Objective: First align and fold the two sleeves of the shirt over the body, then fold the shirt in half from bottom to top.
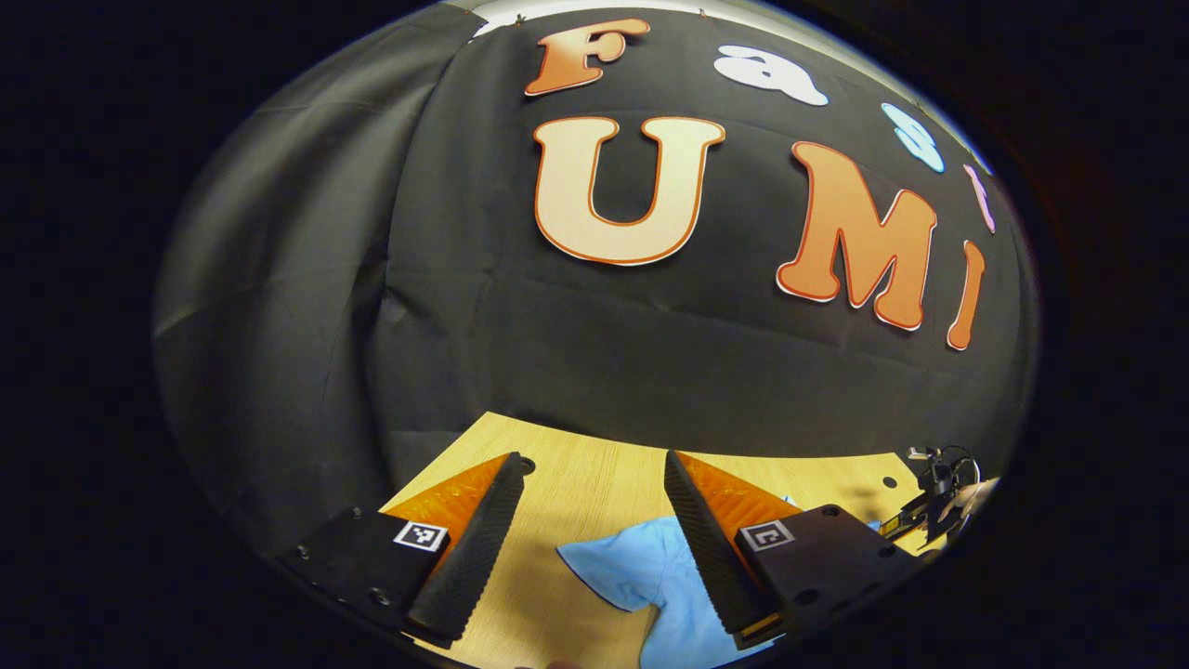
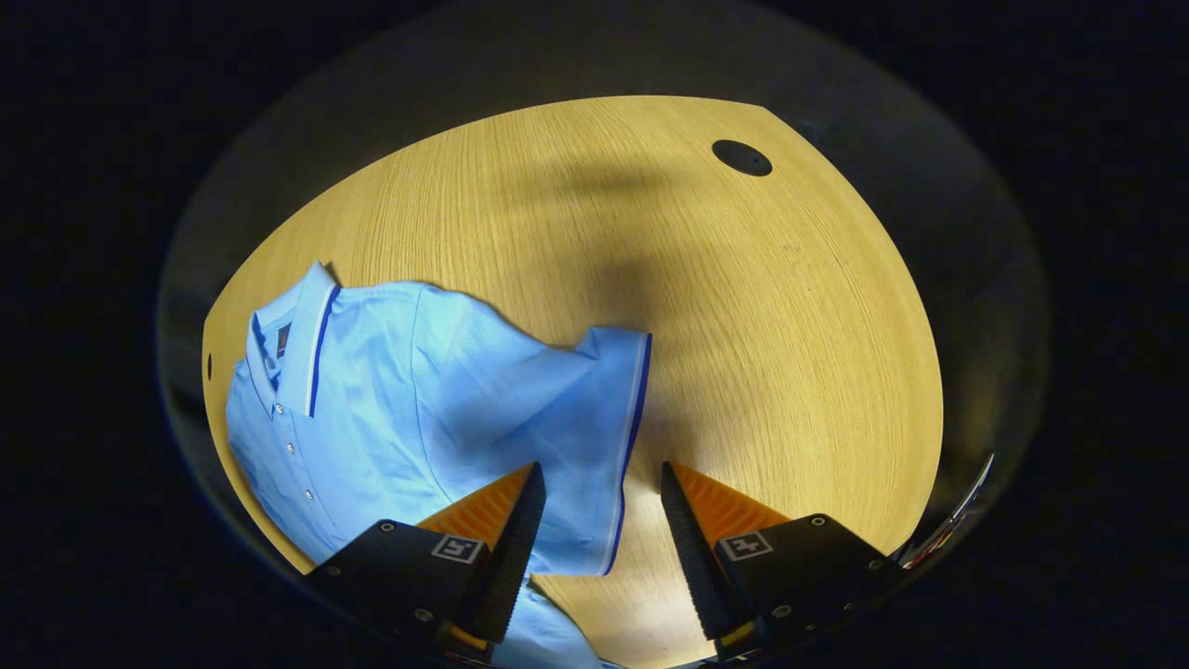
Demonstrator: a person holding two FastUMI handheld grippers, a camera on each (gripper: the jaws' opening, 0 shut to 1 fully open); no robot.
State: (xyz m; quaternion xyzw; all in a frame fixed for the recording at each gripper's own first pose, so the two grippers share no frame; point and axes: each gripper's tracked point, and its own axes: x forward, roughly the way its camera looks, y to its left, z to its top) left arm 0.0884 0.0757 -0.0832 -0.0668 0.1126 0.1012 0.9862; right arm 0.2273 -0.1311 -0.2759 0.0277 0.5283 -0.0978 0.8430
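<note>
A light blue polo shirt (image 2: 390, 409) lies face up on the wooden table (image 2: 743, 307), collar toward the left of the right gripper view. One short sleeve (image 2: 594, 437) with a dark blue cuff stripe spreads outward. My right gripper (image 2: 594, 539) hovers open just above that sleeve's cuff, the cuff edge lying between its fingers. In the left gripper view the other sleeve (image 1: 641, 576) of the shirt lies on the table, and my left gripper (image 1: 594, 539) stands open over its edge. The right gripper (image 1: 934, 497) shows far off at the right edge of that view.
A round dark hole (image 2: 741, 157) sits in the table near its far corner. The black cloth wall (image 1: 650, 353) rises right behind the table's far edge. Bare wood lies to the right of the sleeve.
</note>
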